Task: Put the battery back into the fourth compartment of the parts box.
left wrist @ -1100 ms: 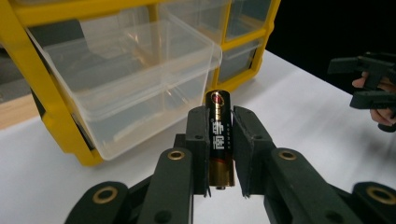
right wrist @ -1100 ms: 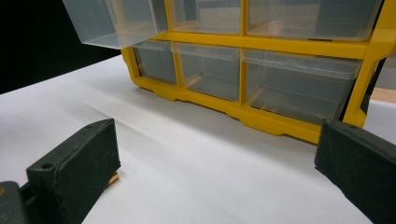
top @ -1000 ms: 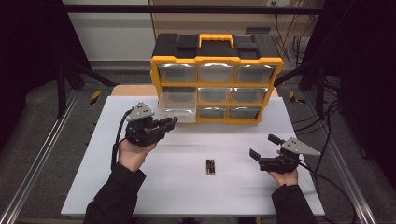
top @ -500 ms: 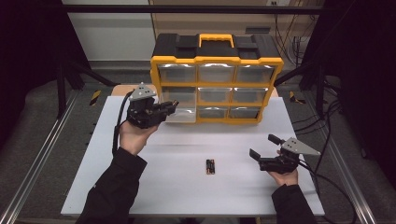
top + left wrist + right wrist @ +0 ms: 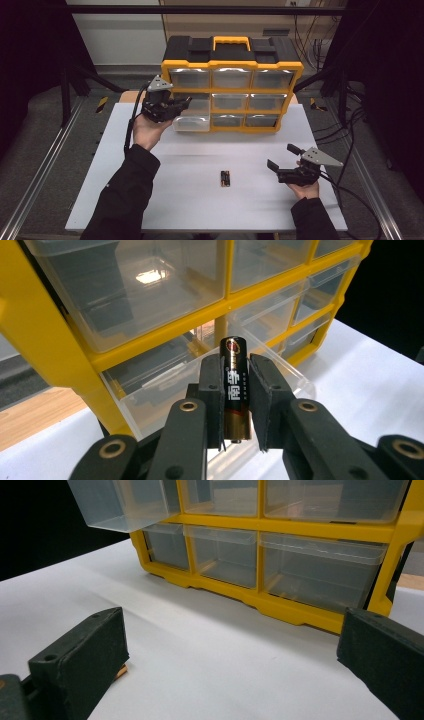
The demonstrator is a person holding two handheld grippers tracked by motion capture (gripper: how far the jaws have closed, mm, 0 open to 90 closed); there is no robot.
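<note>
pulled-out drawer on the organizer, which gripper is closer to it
Left. The left gripper, shut on a battery, is right at the open drawer on the organizer's left side. The right gripper sits open, low over the table, well off to the right.

- The worktop (image 5: 150, 200) was a white, matte sheet, evenly lit from above, with soft shadows.
- A strip of wooden surface (image 5: 131, 95) showed past its far edge, beyond the left hand-held gripper (image 5: 181, 105).
- Grey floor (image 5: 35, 125) lay on both sides of the worktop.
- A metal rail (image 5: 37, 175) ran along the floor, outward from the left hand-held gripper.
- Black frame legs (image 5: 70, 85) stood at the far corners, and a dark bar (image 5: 210, 9) crossed overhead.
- Loose black cables (image 5: 350, 125) trailed over the floor, outward and beyond the right hand-held gripper (image 5: 282, 157).
- The back wall (image 5: 115, 30) was pale, with a brown panel (image 5: 225, 22) beside it.
- Both outer sides of the room were dark.
</note>
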